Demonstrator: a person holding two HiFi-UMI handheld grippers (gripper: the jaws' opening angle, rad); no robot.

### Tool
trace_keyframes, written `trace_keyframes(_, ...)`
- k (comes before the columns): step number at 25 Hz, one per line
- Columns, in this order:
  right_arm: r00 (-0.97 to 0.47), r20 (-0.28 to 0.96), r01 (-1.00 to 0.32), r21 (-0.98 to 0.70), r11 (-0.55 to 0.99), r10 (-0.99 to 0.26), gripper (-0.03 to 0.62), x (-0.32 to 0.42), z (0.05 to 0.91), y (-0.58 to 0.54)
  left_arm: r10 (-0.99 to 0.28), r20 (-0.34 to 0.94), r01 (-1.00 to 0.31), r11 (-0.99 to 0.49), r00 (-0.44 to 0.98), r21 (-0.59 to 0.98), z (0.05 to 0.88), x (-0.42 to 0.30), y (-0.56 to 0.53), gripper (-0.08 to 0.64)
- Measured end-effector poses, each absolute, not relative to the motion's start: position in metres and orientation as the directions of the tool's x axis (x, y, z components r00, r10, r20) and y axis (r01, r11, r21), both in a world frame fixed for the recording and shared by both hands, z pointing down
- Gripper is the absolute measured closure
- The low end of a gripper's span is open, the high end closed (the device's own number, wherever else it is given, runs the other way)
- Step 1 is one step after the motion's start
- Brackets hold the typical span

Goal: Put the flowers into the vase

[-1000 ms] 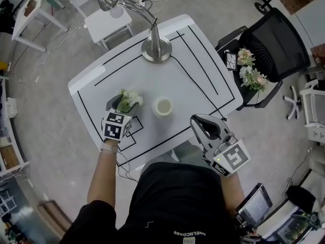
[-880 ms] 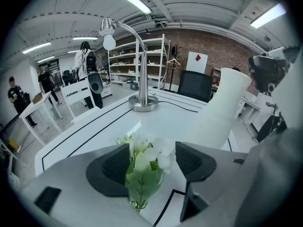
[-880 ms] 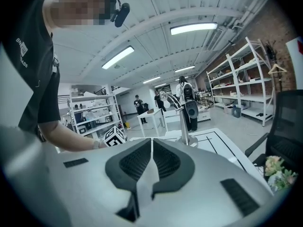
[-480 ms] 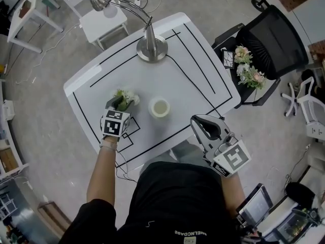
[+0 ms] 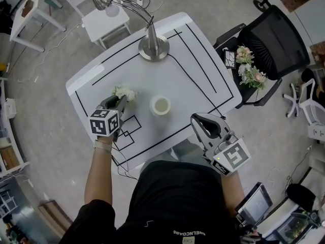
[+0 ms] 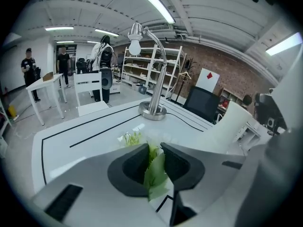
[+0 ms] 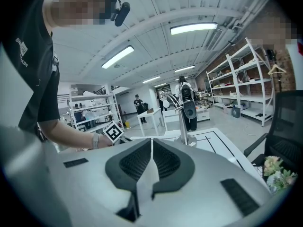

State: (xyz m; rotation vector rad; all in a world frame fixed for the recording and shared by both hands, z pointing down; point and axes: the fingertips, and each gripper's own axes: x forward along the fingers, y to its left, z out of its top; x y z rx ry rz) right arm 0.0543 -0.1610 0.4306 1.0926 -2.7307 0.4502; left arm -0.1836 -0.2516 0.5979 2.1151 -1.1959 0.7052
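A small bunch of white flowers point(image 5: 124, 92) with green leaves lies at the left of the white table point(image 5: 198, 80). My left gripper point(image 5: 119, 103) points down at it from the near side. In the left gripper view its jaws are closing, and the leaves point(image 6: 155, 169) sit pinched between the pads, with pale blossoms point(image 6: 131, 138) just beyond. The vase point(image 5: 160, 105), a small white cup, stands upright a little to the right of the flowers. My right gripper point(image 5: 199, 123) hangs shut and empty off the table's near right edge; its jaws point(image 7: 151, 148) meet.
A silver desk lamp point(image 5: 154, 47) stands at the table's far side, its base point(image 6: 152, 110) beyond the flowers. A black office chair point(image 5: 274, 39) at the right carries another bunch of flowers point(image 5: 251, 72). A white chair point(image 5: 101, 14) stands behind the table. Black lines mark the tabletop.
The left gripper's jaws have closed in around the flowers' leaves, and the gripper has rolled and shifted slightly left. The flowers have shifted a little. The right gripper has stayed put.
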Motion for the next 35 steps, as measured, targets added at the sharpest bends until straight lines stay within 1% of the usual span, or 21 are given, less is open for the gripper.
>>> trace_keyframes(6,-0.724,0.249,-0.689,-0.218,0.691,-0.644,0.591,0.054,0.428,-0.158,-0.596,0.658,-0.88,-0.407,0.46,0.245,0.562,-0.187,-0.248,0.489)
trace_keyframes(13,-0.732,0.224,-0.682,-0.223,0.697,-0.644,0.591,0.054,0.423,-0.156,-0.673,0.546,-0.867,-0.389,0.498,0.311,0.495,-0.184,-0.243,0.493)
trace_keyframes(25,-0.755,0.168,-0.656,-0.215,0.724,-0.634,0.591,0.054,0.405,-0.163,-0.784,0.273,-0.805,-0.428,0.557,0.412,0.373,-0.164,-0.245,0.502)
trace_keyframes(29,-0.76,0.156,-0.649,-0.208,0.731,-0.631,0.591,0.054,0.401,-0.166,-0.799,0.198,-0.781,-0.447,0.568,0.437,0.348,-0.154,-0.25,0.503)
trace_keyframes(35,-0.761,0.145,-0.649,-0.199,0.734,-0.633,0.591,0.054,0.397,-0.169,-0.785,0.075,-0.724,-0.524,0.615,0.449,0.307,-0.127,-0.26,0.503)
